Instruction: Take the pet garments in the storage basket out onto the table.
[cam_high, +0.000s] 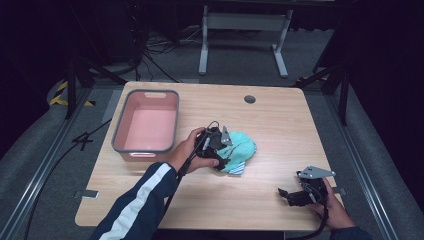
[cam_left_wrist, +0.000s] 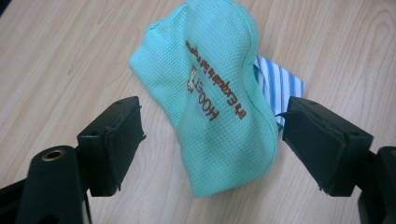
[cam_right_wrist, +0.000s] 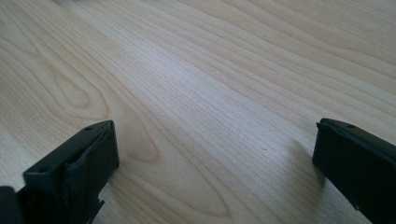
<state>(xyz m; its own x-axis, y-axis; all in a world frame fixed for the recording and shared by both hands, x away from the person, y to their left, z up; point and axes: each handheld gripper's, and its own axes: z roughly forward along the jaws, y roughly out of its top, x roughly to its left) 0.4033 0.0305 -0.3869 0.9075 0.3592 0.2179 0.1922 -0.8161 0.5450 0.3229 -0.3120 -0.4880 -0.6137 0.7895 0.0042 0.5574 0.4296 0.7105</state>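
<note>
**Left gripper over the teal cloth, jaws apart, nothing held**

High view: we see the left gripper (cam_high: 220, 150) at table centre, right on the near-left edge of the teal cloth (cam_high: 241, 150). The cloth lies flat on the table (cam_high: 280, 125), just right of the pink bin (cam_high: 146, 125) but apart from it. The right gripper (cam_high: 295, 195) sits low near the front right edge, well apart from the cloth. So the left hand is clearly the nearer one; we judge any pickup is its job.

Left gripper view: jaws stand wide apart, one each side of the cloth's (cam_left_wrist: 210, 102) near end, pads not pressing on it. The cloth's long axis runs away from us, roughly along the line of the jaws, tilted slightly to the upper left. A blue-striped piece (cam_left_wrist: 280, 86) pokes out from under its right edge, just beside the right jaw. Brown lettering reads upside down from here.

Right gripper view: jaws apart, bare wood grain (cam_right_wrist: 210, 93) between them, nothing held.

Our read: closing across the cloth's narrow width needs the left jaws dropped straight down first.
</note>
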